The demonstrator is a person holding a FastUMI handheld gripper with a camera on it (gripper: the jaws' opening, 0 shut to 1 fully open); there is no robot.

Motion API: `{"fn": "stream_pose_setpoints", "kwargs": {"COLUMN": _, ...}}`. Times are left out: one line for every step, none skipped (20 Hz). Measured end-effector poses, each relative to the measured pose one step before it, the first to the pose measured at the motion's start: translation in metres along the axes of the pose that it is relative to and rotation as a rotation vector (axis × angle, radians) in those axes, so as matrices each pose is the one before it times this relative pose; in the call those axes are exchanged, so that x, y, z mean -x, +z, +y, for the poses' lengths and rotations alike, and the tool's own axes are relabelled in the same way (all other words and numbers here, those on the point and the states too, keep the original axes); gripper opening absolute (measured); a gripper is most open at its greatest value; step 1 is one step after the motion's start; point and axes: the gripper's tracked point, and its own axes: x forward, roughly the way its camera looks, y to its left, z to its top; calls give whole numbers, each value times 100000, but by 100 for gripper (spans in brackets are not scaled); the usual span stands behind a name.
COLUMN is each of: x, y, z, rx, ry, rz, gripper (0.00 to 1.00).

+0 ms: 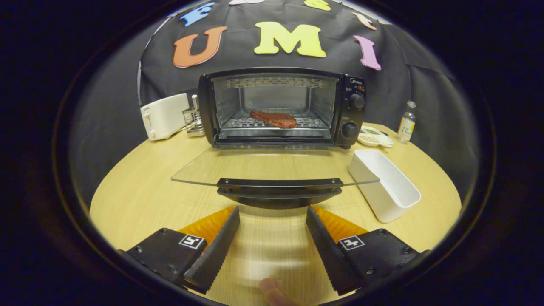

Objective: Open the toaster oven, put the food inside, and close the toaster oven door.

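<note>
Gripper view: gripper (273,212) fingers spread apart, holding nothing, just short of the door handle (279,190). Toaster oven (352,112) door (272,168) lies open flat; steak (274,119) sits on the rack inside.

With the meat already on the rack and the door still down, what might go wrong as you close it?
The gripper is open, just short of the door handle. Its fingers could slip off the handle, letting the glass door drop back. The white tub sits close to the door's right corner and might get knocked. A hard lift might shift the toaster oven.
</note>
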Motion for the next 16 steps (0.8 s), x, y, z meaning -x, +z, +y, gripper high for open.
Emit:
{"fn": "stream_pose_setpoints", "kwargs": {"x": 57, "y": 19, "z": 23, "rx": 102, "ry": -47, "rz": -100, "gripper": 100}}
{"fn": "stream_pose_setpoints", "kwargs": {"x": 60, "y": 287, "z": 100, "rx": 147, "ry": 127, "rz": -829, "gripper": 100}}
{"fn": "stream_pose_setpoints", "kwargs": {"x": 46, "y": 257, "z": 164, "rx": 261, "ry": 458, "rz": -834, "gripper": 100}}
{"fn": "stream_pose_setpoints", "kwargs": {"x": 145, "y": 275, "z": 190, "rx": 209, "ry": 595, "rz": -551, "gripper": 100}}
{"fn": "stream_pose_setpoints", "kwargs": {"x": 115, "y": 260, "z": 189, "rx": 153, "ry": 719, "rz": -653, "gripper": 100}}
{"fn": "stream_pose_setpoints", "kwargs": {"x": 138, "y": 400, "z": 271, "rx": 107, "ry": 790, "rz": -858, "gripper": 100}}
{"fn": "stream_pose_setpoints", "kwargs": {"x": 175, "y": 443, "z": 56, "rx": -54, "ry": 185, "rz": -511, "gripper": 100}}
{"fn": "stream_pose_setpoints", "kwargs": {"x": 130, "y": 468, "z": -35, "rx": -274, "ry": -529, "rz": -455, "gripper": 100}}
{"fn": "stream_pose_setpoints", "kwargs": {"x": -21, "y": 402, "z": 165, "rx": -387, "ry": 134, "rz": -700, "gripper": 100}}
{"fn": "stream_pose_setpoints", "kwargs": {"x": 37, "y": 380, "z": 222, "rx": -486, "ry": 627, "rz": -401, "gripper": 100}}
{"fn": "stream_pose_setpoints", "kwargs": {"x": 111, "y": -108, "z": -27, "rx": -694, "ry": -455, "rz": 696, "gripper": 100}}
{"fn": "stream_pose_setpoints", "kwargs": {"x": 84, "y": -310, "z": -60, "rx": -53, "ry": -70, "rz": 1144, "gripper": 100}}
{"fn": "stream_pose_setpoints", "kwargs": {"x": 140, "y": -646, "z": -182, "rx": -511, "ry": -503, "rz": 2148, "gripper": 100}}
{"fn": "stream_pose_setpoints", "kwargs": {"x": 60, "y": -704, "z": -234, "rx": -992, "ry": -540, "rz": 2446, "gripper": 100}}
{"fn": "stream_pose_setpoints", "kwargs": {"x": -154, "y": -467, "z": -151, "rx": -1516, "ry": -504, "rz": 2107, "gripper": 100}}
{"fn": "stream_pose_setpoints", "kwargs": {"x": -385, "y": -89, "z": -4, "rx": -1504, "ry": 47, "rz": 962, "gripper": 100}}
